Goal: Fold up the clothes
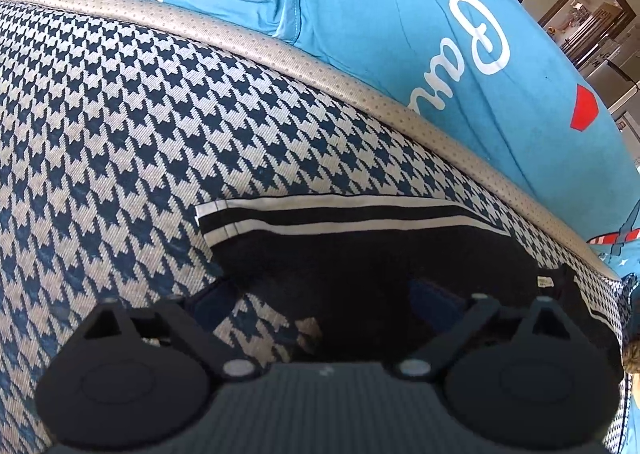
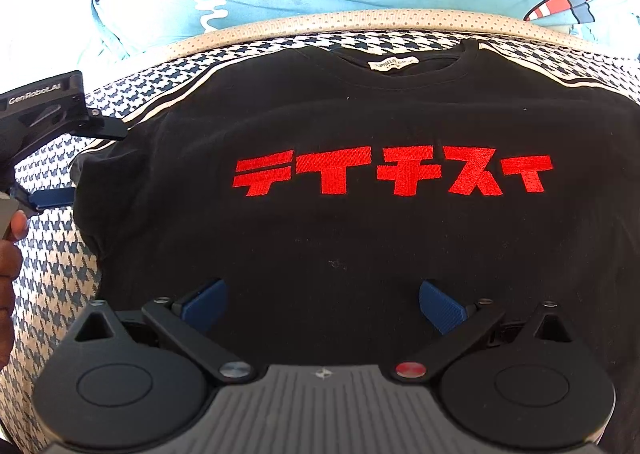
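A black T-shirt (image 2: 340,238) with red characters lies flat, front up, on a houndstooth mat (image 2: 52,254), its collar label toward the far edge. My right gripper (image 2: 323,304) hovers open over the shirt's lower body, nothing between its blue fingers (image 2: 204,304). In the left wrist view the shirt's sleeve (image 1: 340,222), black with white stripes, stretches across the mat (image 1: 120,134). My left gripper (image 1: 320,302) is open at that sleeve: one finger over the black cloth, the other over the mat. The right wrist view shows the left gripper (image 2: 96,164) open at the sleeve's edge.
The mat has a beige dotted border (image 1: 280,54). Beyond it lies a light blue printed sheet (image 1: 400,34). A hand (image 2: 10,246) holds the left gripper at the left edge. Room furniture (image 1: 592,14) shows far right.
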Available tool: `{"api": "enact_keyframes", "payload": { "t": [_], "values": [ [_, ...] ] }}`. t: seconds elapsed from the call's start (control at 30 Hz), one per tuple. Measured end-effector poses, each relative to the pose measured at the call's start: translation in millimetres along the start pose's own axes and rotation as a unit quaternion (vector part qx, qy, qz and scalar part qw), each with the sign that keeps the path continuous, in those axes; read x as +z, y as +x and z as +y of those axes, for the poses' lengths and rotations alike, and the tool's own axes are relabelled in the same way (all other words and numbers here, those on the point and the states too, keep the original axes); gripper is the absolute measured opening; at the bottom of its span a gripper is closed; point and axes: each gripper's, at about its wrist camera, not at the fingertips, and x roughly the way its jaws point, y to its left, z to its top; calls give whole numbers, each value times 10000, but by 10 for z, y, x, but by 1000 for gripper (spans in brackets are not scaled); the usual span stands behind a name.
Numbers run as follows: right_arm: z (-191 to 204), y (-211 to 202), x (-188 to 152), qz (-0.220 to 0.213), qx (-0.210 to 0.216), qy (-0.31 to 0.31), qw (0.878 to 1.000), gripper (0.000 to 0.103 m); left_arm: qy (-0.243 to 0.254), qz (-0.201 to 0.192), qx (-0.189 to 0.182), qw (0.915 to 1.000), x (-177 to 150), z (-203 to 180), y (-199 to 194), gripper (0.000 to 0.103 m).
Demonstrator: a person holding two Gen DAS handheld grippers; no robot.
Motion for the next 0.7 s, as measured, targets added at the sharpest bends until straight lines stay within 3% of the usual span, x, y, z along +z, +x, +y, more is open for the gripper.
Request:
{"api": "enact_keyframes", "payload": {
  "t": [0.17,0.23,0.3,0.4,0.5,0.7],
  "values": [
    [-10,6,7,5,1,-8,10000,103,87,-79,102,9999,2,-49,13,78],
    [-12,8,12,6,12,-23,10000,103,136,-115,179,9997,1,-72,20,65],
    [-15,10,17,6,13,-20,10000,103,189,-151,261,9994,1,-95,27,37],
    [-16,13,22,8,16,-21,10000,103,357,-268,449,9980,2,-141,29,19],
    [-11,15,24,4,2,-34,10000,103,623,-494,696,9944,6,-223,0,11],
    [-21,9,34,-30,54,-23,10000,103,1152,-945,1186,9817,15,-387,-56,9]
  ]
}}
